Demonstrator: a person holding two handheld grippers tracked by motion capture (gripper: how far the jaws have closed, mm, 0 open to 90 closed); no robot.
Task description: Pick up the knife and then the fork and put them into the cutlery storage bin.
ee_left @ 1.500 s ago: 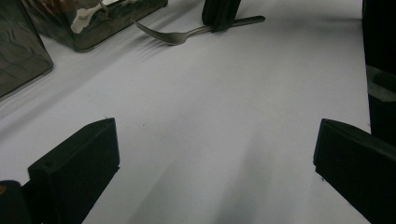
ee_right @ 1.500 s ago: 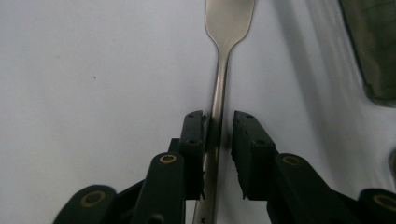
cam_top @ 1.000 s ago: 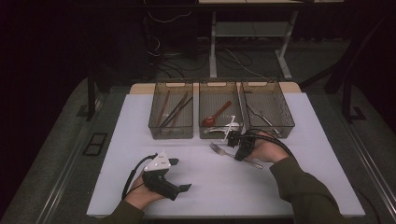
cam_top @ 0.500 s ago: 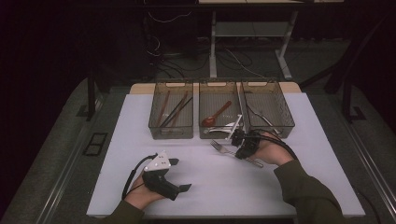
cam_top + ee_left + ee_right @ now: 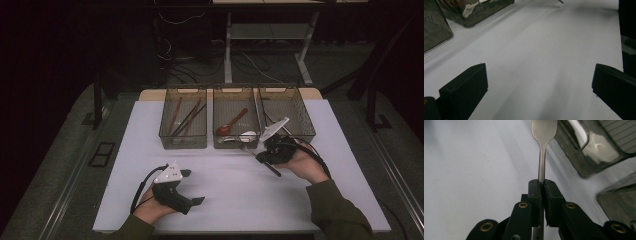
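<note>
Steel fork (image 5: 541,157) — pinched by right gripper (image 5: 541,185) fingers | left gripper (image 5: 536,82) fingers spread

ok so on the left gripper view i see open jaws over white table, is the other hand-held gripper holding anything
observer: yes, the right hand-held gripper is shut on a metal utensil, pinched at its thin shaft.
operator: where is it relative to the bins
observer: in the high view it sits just in front of the middle bin and the right bin, near the gap between them.
operator: whats in the middle one
observer: a red spoon lies in it.
</note>
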